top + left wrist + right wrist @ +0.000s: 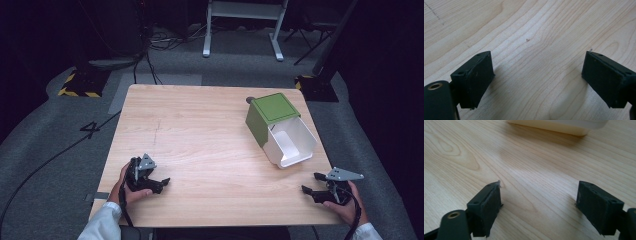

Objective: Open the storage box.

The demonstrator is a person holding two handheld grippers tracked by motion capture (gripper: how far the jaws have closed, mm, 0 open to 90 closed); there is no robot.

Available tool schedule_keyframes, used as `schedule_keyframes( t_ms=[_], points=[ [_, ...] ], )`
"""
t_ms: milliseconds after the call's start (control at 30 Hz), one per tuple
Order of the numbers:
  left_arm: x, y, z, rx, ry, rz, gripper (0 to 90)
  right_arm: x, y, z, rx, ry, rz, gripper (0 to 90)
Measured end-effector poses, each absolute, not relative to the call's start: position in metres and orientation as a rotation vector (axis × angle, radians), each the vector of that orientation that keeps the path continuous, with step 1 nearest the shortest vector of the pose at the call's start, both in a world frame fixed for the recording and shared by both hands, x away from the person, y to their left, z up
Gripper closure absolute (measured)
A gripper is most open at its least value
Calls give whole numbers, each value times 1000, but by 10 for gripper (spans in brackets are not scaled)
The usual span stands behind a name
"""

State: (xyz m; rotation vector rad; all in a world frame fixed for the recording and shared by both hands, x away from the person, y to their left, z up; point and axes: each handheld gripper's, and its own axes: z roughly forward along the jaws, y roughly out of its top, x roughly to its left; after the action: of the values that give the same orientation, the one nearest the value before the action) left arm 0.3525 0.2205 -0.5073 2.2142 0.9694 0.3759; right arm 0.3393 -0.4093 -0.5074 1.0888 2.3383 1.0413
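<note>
At eight o'clock on the bench (200, 130): left hand-held gripper (161, 183), jaws wide, holding nothing. At two o'clock: green and white bin (280, 129), lying tipped. At four o'clock: right hand-held gripper (311, 184), wide, empty. Better to approach the bin slowly, jaws kept wide.

High view: above my side, looking forward and down over the whole wooden table (200, 135).
My gripper views: low, close along my jaws; both share its tabletop.

Table (200, 140): square, light wood grain, standing on grey carpet. On it, far right: one green-and-white bin (280, 130), tipped on its side, white open mouth facing the near right corner.
</note>
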Motion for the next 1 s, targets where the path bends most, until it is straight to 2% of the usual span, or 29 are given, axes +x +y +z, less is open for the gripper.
schedule_keyframes(
  t_ms=[1000],
  points=[
    [350, 223, -507, 2217, 958, 371, 107, 340, -416, -508, 1124, 2314, 1038, 190]
  ],
)
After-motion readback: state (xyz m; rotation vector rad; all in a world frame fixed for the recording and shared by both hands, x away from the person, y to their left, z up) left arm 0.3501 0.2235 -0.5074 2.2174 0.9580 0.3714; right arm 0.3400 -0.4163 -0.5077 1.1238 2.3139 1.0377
